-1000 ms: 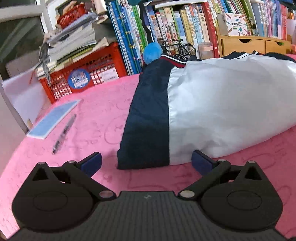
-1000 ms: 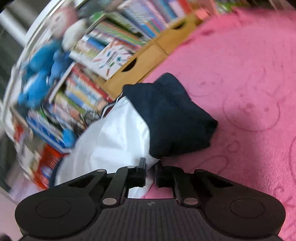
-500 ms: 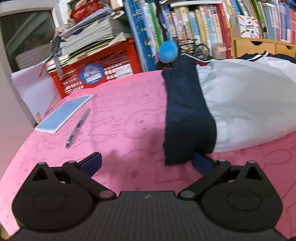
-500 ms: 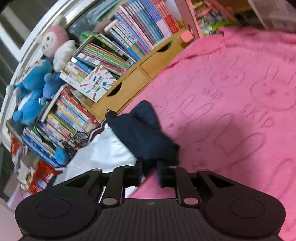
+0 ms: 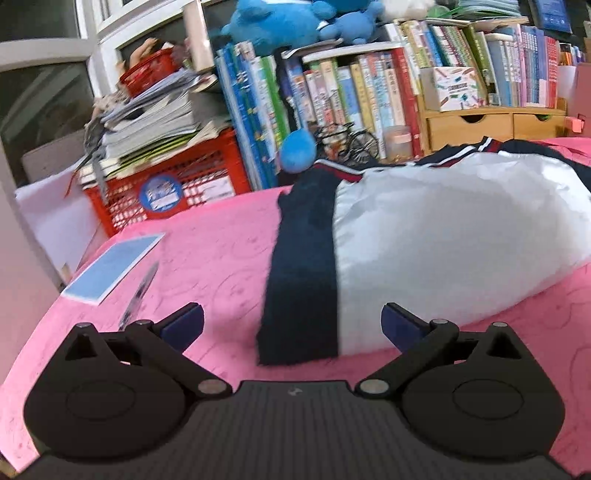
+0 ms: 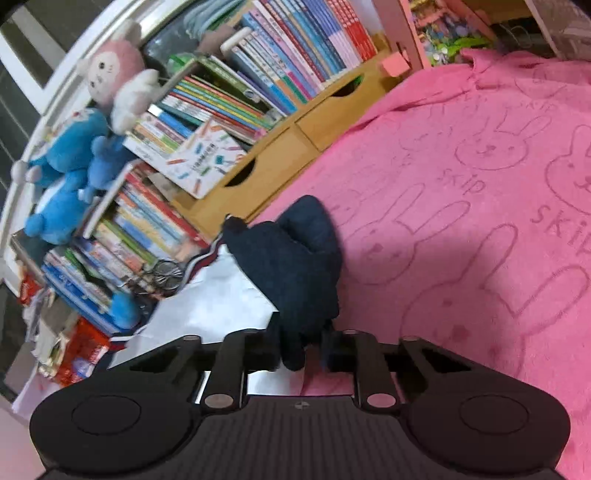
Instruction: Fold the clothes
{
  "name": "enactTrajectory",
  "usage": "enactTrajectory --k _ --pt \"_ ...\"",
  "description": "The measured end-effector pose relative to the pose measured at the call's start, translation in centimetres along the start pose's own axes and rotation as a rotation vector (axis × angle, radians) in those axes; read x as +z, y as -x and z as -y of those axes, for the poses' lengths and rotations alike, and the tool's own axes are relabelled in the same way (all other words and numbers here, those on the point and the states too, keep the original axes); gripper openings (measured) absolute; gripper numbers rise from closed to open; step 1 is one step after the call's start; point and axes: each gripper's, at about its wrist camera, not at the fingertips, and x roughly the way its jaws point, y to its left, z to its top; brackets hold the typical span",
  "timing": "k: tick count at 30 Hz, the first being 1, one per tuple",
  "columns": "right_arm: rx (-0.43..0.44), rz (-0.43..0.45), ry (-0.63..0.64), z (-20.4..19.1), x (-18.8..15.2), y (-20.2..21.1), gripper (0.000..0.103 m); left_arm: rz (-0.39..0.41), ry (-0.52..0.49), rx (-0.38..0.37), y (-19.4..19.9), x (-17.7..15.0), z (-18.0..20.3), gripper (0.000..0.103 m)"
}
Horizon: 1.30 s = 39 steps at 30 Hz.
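It was a child's room in a home — ahead of the tool stood crowded shelves of colourful picture books [image 5: 332, 96], blue plush toys [image 5: 280, 22] above them, small wooden drawers [image 5: 491, 123], and a pink rabbit-patterned fleece blanket [image 6: 480, 184] spread beneath — a red plastic crate [image 5: 166, 188] to the left.

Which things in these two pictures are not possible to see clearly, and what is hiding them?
- Left wrist view: the jacket is cut off by the right edge; its far side is hidden behind its own bulk.
- Left wrist view: the pen is blurred, so its type is unclear.
- Right wrist view: the right gripper is closing with the dark sleeve between its jaws; the fold covers where the pads meet cloth.
- The left gripper is open, holding nothing.
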Motion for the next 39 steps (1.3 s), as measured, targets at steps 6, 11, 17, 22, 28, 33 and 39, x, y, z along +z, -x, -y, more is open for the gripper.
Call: enactTrajectory --k 6,11,17,22,28,33,39 --pt "-0.020 0.026 0.107 -1.0 -0.9 3.7 0.011 0.065 -0.052 -0.024 -1.4 1.6 3.3 0.103" --pt "-0.235 0.117 0.220 -0.4 -0.1 5.6 0.016 -0.038 -0.109 0.136 -6.2 0.4 3.6 0.103" --pt "-0.090 0.148 0.585 -8.5 -3.2 5.7 0.021 -0.073 0.025 0.120 -6.7 -0.6 0.6 0.103" --pt "0.106 -0.050 0.688 -15.6 -6.1 -1.7 0.021 -0.071 0.020 0.134 -6.6 -0.7 0.6 0.103" --pt "-0.050 -0.131 0.510 -12.5 -2.6 -8.6 0.019 -0.087 0.066 0.167 -6.7 -1.0 -0.1 0.103" --pt "-0.153 -0.057 0.403 -9.2 1.9 -9.0 0.001 -0.077 0.027 0.202 -6.6 -1.0 0.6 0.103" --pt "-0.046 0.033 0.616 -12.2 -0.5 -4.2 0.028 -0.070 0.131 0.140 -5.2 -0.6 -1.0 0.102"
